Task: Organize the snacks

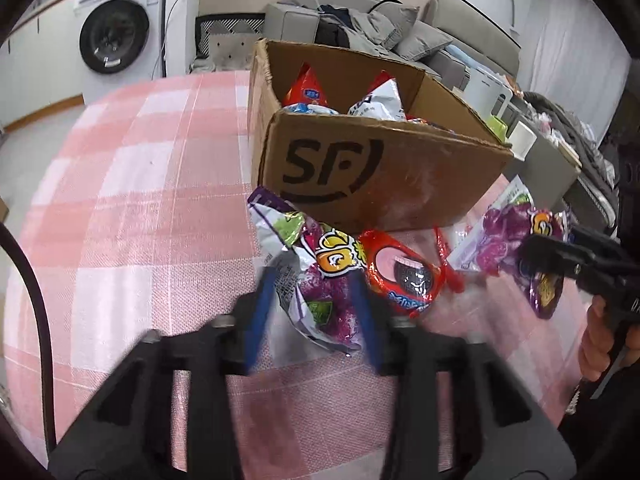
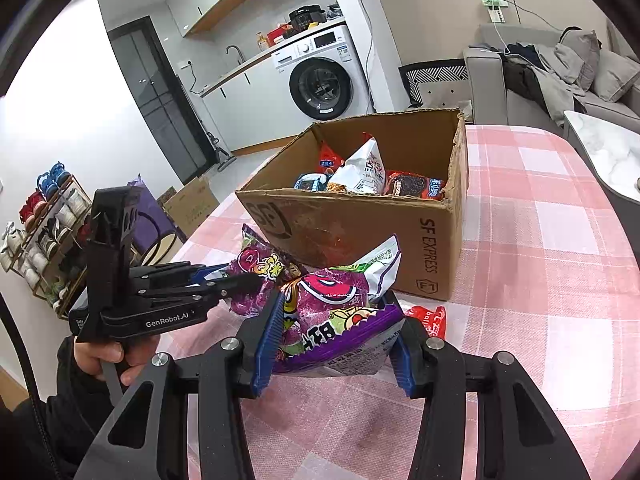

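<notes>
An open brown SF cardboard box stands on the pink checked tablecloth and holds several snack packs. My left gripper is shut on a purple candy bag, just in front of the box; the same gripper and bag show in the right wrist view. My right gripper is shut on a second purple candy bag, held a little above the cloth; it also shows in the left wrist view with its bag. A red cookie pack lies between the two bags.
The pink checked tablecloth stretches to the left of the box. A washing machine, a grey sofa and a shoe rack stand beyond the table. A white marble side table sits at the right.
</notes>
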A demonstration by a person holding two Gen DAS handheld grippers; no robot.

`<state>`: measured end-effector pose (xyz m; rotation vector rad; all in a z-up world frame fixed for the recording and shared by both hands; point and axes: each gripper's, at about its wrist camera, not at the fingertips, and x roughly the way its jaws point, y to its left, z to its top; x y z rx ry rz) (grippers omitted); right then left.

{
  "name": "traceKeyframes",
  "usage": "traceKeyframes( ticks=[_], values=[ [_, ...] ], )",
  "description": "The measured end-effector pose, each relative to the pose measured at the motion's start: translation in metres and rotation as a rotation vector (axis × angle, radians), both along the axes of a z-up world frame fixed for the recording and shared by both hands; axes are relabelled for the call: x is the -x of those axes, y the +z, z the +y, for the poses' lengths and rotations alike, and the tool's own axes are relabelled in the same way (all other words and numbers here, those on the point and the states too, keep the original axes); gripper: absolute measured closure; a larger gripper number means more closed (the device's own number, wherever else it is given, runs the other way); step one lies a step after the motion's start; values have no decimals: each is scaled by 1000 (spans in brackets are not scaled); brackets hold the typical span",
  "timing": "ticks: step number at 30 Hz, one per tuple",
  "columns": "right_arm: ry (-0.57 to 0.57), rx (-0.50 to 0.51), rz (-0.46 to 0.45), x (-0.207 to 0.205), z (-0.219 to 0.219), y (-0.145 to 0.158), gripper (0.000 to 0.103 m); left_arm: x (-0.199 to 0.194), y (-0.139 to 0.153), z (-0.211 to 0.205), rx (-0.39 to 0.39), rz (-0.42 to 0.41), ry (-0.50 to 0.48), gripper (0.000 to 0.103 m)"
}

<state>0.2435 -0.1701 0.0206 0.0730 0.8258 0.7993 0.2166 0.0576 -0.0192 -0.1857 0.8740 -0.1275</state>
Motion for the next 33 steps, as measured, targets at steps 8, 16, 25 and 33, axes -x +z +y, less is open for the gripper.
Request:
traceKeyframes(
  ticks=[8,16,25,33],
  values=[
    [-3,0,1,0,-1,0,55,-14,-9,1,40,14,4,42],
    [-1,3,7,-1,0,-2,55,-21,-22,1,54,14,16,65],
    [2,-8,-11,2,-1,3,55,-6,7,-5,42,-83,-23,67],
    [-4,-24,-41,5,-4,13,55,17,39,-19,25,-155,-55,67]
  ],
)
